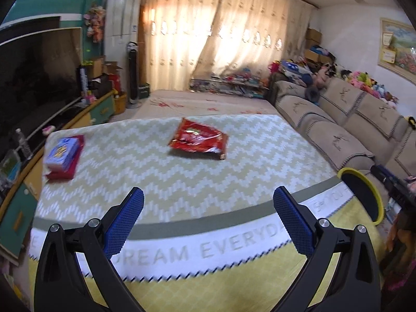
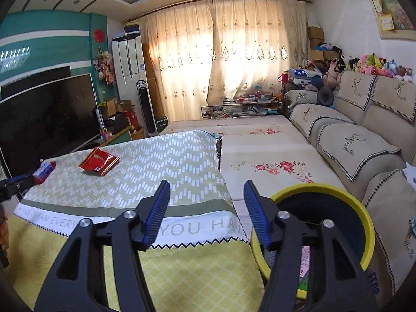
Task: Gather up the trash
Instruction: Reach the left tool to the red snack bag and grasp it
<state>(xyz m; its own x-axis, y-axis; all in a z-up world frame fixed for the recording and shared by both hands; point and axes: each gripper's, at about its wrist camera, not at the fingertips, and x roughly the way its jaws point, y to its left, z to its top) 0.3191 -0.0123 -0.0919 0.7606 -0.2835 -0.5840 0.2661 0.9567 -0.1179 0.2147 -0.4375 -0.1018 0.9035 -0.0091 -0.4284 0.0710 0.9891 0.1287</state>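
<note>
Both grippers, left gripper (image 1: 208, 202) and right gripper (image 2: 206, 195), are hanging open and empty; red snack wrapper (image 1: 199, 140) is lying on the bench (yellow-rimmed bin (image 2: 366, 221) just beside)

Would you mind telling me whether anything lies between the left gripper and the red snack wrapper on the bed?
Nothing visible does. The left gripper is open and empty, and only bare zigzag bedspread lies between it and the red snack wrapper. The blue tissue pack sits well off to the left, out of that path.
</note>
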